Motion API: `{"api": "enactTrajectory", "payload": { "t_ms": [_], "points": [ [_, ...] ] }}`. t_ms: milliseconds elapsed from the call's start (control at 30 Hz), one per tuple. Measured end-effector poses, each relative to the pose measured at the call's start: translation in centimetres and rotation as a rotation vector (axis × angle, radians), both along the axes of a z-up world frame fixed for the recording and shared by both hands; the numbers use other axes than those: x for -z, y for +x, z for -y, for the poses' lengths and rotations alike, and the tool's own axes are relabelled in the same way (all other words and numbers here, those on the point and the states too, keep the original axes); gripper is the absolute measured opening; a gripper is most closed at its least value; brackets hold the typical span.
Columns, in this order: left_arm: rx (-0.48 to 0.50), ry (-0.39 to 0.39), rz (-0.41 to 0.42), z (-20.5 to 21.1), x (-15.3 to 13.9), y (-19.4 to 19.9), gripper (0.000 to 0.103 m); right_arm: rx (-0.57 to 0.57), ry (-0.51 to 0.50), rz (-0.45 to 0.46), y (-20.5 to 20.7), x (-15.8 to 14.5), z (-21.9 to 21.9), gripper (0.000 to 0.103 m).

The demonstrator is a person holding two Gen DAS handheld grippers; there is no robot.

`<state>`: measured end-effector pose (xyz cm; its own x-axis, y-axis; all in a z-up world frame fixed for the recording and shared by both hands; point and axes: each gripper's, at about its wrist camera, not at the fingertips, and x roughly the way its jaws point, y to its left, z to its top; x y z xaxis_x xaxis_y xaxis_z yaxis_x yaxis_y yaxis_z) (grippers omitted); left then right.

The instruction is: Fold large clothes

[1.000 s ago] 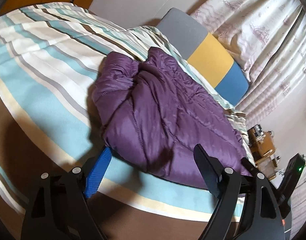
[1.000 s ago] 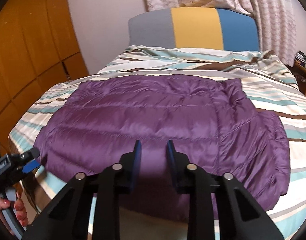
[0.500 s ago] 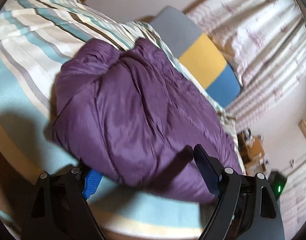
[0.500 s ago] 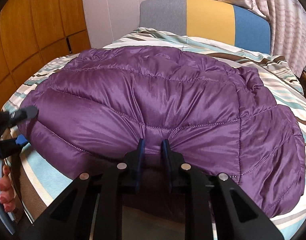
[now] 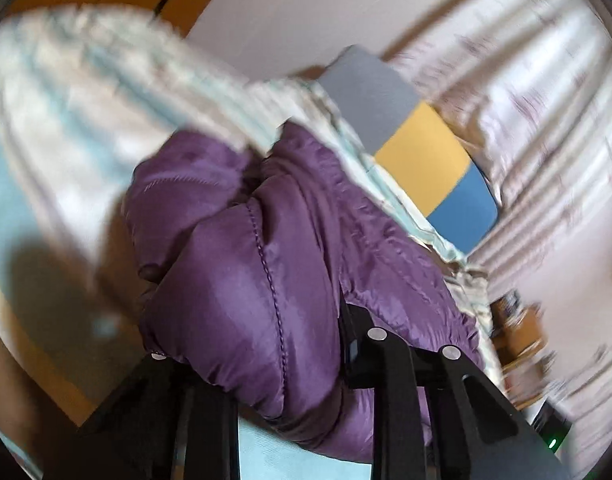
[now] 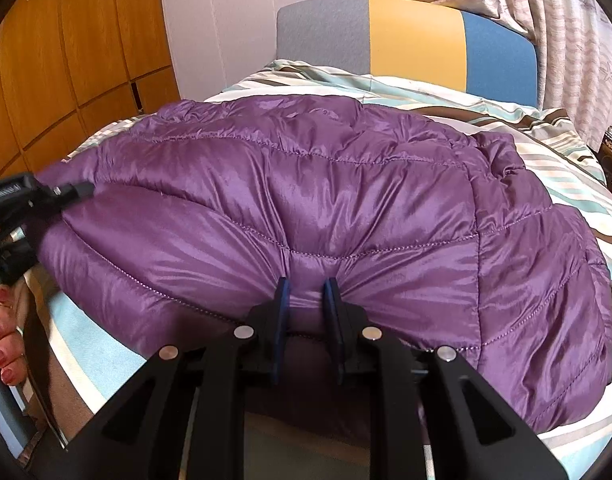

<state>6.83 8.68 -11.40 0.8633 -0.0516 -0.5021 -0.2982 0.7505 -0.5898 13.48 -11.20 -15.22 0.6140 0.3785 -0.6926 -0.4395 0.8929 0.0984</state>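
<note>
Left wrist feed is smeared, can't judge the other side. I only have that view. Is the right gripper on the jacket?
Observer: Yes. The right gripper is shut on the jacket's near hem, and the fabric puckers around its pads.
Operator: Rest of it lifted?
Observer: No. It lies spread across the bed.
Operator: Where's the left gripper from there?
Observer: The left gripper is at the jacket's left corner. Its jaws are closing with fabric between them.
</note>
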Motion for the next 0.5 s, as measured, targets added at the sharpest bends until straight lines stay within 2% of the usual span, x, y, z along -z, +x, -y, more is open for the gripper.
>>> {"api": "enactTrajectory", "payload": {
  "t_ms": [67,200,300,367,400,500],
  "points": [
    [0.025,0.091,0.023,1.1,-1.3,0.2,0.024,0.006,0.017,-0.01,0.1,0.0,0.3,0.017],
    [0.091,0.329,0.059,4.1,-3.6,0.5,0.024,0.02,0.051,-0.029,0.3,0.0,0.8,0.017],
    [0.137,0.46,0.061,5.8,-4.1,1.0,0.024,0.037,0.092,-0.047,0.4,-0.2,1.4,0.017],
    [0.158,0.51,0.055,6.2,-4.0,1.3,0.024,0.053,0.13,-0.063,0.5,-0.5,1.9,0.018],
    [0.171,0.537,0.045,6.4,-4.1,1.6,0.024,0.058,0.146,-0.068,0.4,-0.7,2.2,0.02],
    [0.185,0.564,0.038,6.5,-4.6,2.3,0.024,0.084,0.198,-0.059,0.1,-2.0,3.6,0.044]
  ]
}}
